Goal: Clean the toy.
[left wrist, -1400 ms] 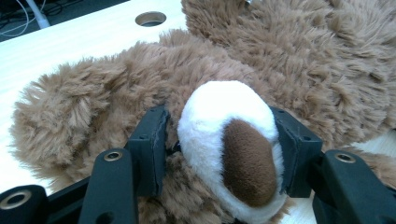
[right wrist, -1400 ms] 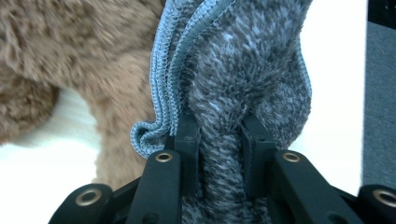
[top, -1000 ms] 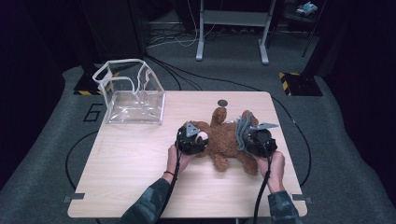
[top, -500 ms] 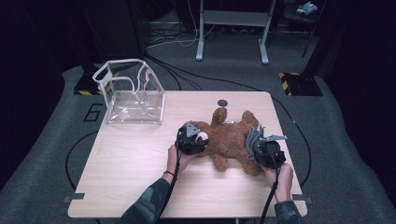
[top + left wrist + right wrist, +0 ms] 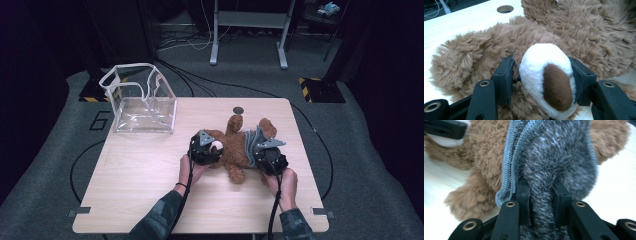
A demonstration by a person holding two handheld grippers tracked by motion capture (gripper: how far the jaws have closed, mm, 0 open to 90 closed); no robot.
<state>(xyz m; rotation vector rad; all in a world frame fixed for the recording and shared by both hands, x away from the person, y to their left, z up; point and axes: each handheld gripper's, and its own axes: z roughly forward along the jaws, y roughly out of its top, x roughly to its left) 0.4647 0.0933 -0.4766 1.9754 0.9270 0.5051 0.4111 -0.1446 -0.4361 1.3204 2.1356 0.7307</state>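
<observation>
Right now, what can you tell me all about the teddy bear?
The teddy bear is fluffy and brown, with a white snout and a dark brown nose. It lies stretched out on the wooden table, limbs spread. It wears a fuzzy grey garment with a ribbed blue-grey edge. The left gripper squeezes its snout from both sides, and the right gripper pinches a fold of the grey garment.
</observation>
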